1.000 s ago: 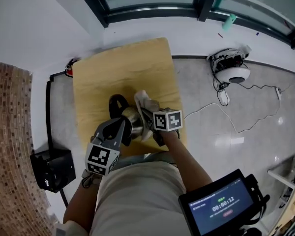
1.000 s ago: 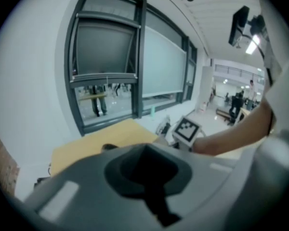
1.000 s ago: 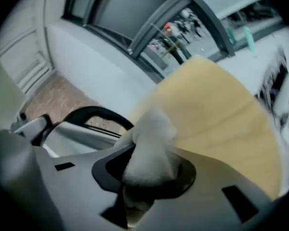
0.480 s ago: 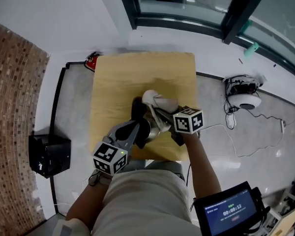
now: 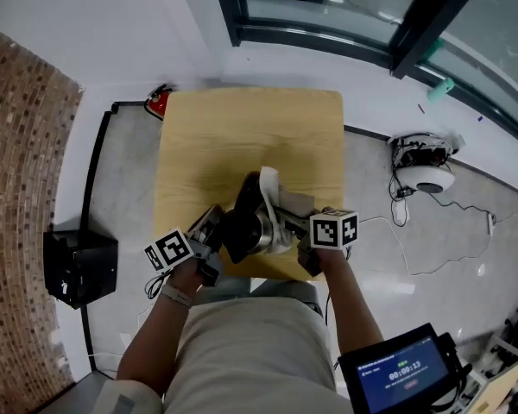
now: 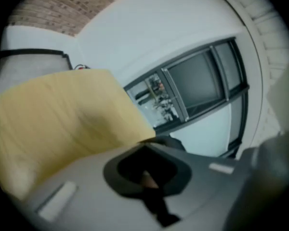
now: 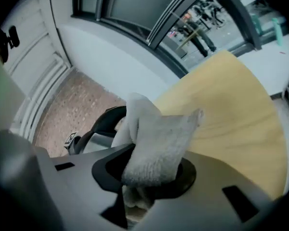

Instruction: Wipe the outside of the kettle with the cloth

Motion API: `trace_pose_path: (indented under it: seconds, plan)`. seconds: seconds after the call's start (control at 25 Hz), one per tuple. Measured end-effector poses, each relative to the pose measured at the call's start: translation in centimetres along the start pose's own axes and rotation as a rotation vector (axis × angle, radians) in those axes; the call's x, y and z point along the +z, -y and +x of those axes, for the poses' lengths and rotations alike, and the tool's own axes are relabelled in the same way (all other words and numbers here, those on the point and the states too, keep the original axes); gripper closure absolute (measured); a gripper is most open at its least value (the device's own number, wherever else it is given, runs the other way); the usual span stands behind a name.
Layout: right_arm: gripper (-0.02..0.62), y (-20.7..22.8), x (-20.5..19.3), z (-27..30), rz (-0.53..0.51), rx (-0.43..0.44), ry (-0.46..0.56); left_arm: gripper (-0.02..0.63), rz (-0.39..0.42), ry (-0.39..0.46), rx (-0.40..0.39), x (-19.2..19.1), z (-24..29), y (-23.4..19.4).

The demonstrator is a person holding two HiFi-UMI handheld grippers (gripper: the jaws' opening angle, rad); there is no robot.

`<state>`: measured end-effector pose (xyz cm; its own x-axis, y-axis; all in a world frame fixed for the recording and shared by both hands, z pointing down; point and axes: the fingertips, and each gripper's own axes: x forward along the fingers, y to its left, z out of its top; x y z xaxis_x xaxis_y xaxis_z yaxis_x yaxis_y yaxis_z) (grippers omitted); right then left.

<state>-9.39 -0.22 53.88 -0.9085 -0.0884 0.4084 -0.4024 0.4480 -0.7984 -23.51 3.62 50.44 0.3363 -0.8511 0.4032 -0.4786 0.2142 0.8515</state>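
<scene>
Wood table (image 5: 242, 128): head view shows kettle (image 5: 261, 231) at near edge, btwn 2 claws. Only right gripper view shows right claw (image 7: 149, 177) clenched on cloth (image 7: 159, 134), which lies vs kettle. Left claw (image 6: 147, 177) looks closed, blurry; its view has table + window (image 6: 197, 81), no kettle body.

Item: tablet screen (image 5: 403, 371), lower right of the head view, showed a timer reading about 00:00:13 in pale digits on dark blue; the smaller line above it and the red button beneath were too small to read. Items: left marker cube (image 5: 170, 250) and right marker cube (image 5: 335, 229) each bore black-and-white square code patterns, no letters. No brand names were legible elsewhere.
</scene>
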Motion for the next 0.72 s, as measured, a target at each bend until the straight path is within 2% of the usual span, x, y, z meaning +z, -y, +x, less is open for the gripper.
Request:
trace_pose_path:
  seconds: [0.16,0.24,0.32,0.36,0.4,0.48,0.52,0.56,0.6,0.68,0.72]
  plan:
    - [0.477,-0.3,-2.7,-3.1,0.158,-0.042,0.192,0.617,0.178,-0.136,-0.038,0.3,3.2,1.5]
    - [0.477,-0.3,-4.3,-3.7,0.137,-0.093,0.217,0.617,0.274,-0.178,-0.098,0.9,4.0,3.8]
    - [0.477,-1.9,-3.8,-4.9,0.044,-0.113,0.279,0.617,0.379,-0.2,-0.227,1.3,3.0,8.8]
    - [0.477,-3.5,-2.5,-5.9,-0.002,-0.083,0.351,0.617,0.463,-0.214,-0.285,0.9,2.2,11.4]
    - [0.477,-5.1,-0.9,-6.8,-0.038,-0.036,0.434,0.617,0.581,-0.236,-0.312,0.1,1.8,13.4]
    - [0.477,-6.9,1.3,-7.1,-0.081,0.041,0.542,0.617,0.889,-0.297,-0.265,-2.4,2.0,14.5]
    - [0.477,-6.2,1.3,-6.2,-0.087,0.041,0.542,0.615,1.04,-0.316,-0.216,-3.5,2.4,14.0]
    - [0.477,-4.1,0.7,-4.9,-0.069,0.004,0.513,0.615,1.162,-0.322,-0.173,-4.2,2.7,13.4]
    - [0.476,-1.0,-0.4,-3.7,-0.014,-0.066,0.457,0.612,1.25,-0.321,-0.141,-4.7,2.9,13.0]
    - [0.477,4.5,-2.7,-2.4,0.108,-0.225,0.297,0.612,1.351,-0.318,-0.102,-5.5,3.2,12.8]
    - [0.477,4.7,-2.8,-2.5,0.085,-0.264,0.257,0.612,1.377,-0.312,-0.092,-5.7,3.3,12.9]
